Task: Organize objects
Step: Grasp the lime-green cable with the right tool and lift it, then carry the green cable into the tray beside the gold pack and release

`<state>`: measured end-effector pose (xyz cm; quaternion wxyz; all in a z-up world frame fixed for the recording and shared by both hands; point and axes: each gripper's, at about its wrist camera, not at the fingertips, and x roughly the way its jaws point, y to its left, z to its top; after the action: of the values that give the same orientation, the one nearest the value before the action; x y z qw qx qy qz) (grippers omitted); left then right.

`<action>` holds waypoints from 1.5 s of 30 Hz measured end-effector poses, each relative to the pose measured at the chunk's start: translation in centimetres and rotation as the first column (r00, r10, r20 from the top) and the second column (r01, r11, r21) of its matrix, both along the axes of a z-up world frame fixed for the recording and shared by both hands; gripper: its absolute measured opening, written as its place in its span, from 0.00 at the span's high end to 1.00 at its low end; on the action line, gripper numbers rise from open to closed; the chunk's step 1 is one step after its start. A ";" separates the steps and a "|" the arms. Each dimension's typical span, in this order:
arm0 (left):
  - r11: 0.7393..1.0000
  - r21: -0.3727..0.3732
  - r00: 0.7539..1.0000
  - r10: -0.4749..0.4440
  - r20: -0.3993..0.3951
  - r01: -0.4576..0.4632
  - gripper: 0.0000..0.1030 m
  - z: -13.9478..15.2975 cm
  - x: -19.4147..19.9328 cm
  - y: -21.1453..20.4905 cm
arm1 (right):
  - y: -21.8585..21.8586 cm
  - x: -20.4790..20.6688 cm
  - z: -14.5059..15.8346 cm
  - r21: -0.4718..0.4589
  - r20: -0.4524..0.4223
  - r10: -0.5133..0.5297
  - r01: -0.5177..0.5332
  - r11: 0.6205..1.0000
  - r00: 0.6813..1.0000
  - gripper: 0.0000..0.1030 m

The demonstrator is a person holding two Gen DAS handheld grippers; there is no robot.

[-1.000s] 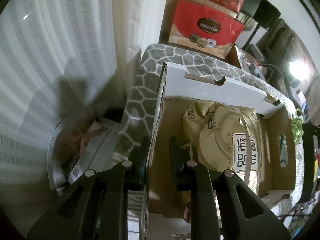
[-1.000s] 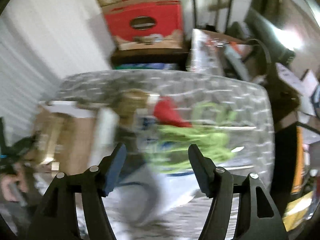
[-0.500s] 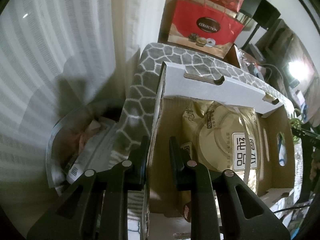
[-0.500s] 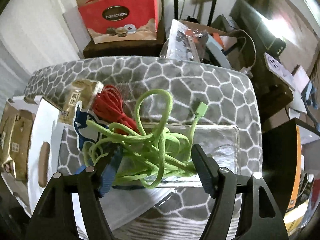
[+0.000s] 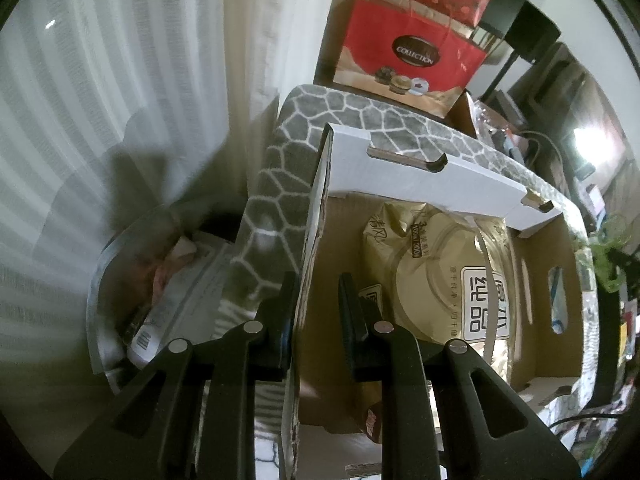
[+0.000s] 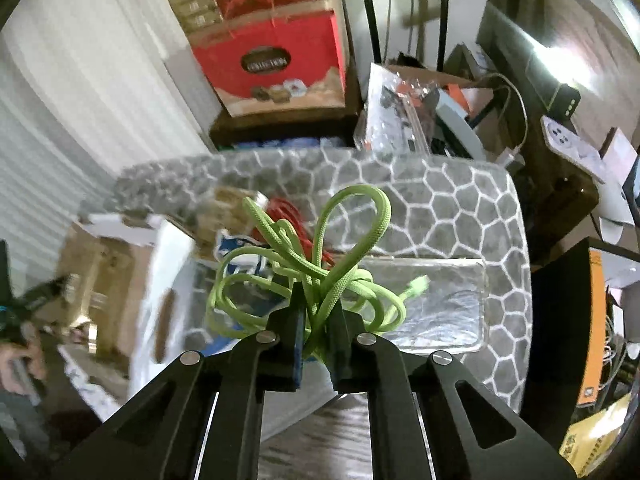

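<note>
Since half a second ago the right gripper (image 6: 318, 322) has closed from wide apart onto the tangled green cable (image 6: 320, 264), whose loops now stand above the clear plastic tray (image 6: 452, 312) on the hexagon-patterned grey counter (image 6: 460, 200). The left gripper (image 5: 316, 300) has not moved: its fingers straddle the near left wall of the cardboard box (image 5: 316, 216), narrowly apart, the outer finger against it. A gold tissue pack (image 5: 436, 276) lies inside the box; a red cable (image 6: 286, 208) lies behind the green one.
</note>
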<state>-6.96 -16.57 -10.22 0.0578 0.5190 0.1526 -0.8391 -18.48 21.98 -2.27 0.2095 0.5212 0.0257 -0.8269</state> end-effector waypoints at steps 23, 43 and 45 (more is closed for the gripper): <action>1.000 -0.005 1.000 0.006 0.004 -0.006 0.83 0.0 -0.1 0.1 | -13.8 4.5 2.5 -0.318 0.134 0.211 -0.159 0.934 0.968 0.92; 1.000 -0.013 1.000 0.003 0.009 -0.003 0.83 -0.1 0.0 -0.2 | -16.3 5.6 2.4 -0.047 0.002 0.253 -0.253 0.966 0.967 0.57; 1.000 -0.016 1.000 0.001 0.007 -0.001 0.83 -0.1 0.1 -0.2 | -16.8 5.7 2.0 -0.030 0.014 0.271 -0.270 0.962 0.962 0.57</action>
<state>-6.87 -16.78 -10.35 0.0630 0.5215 0.1462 -0.8383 -12.79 5.16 -0.27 0.3279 0.5171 0.0834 -0.7862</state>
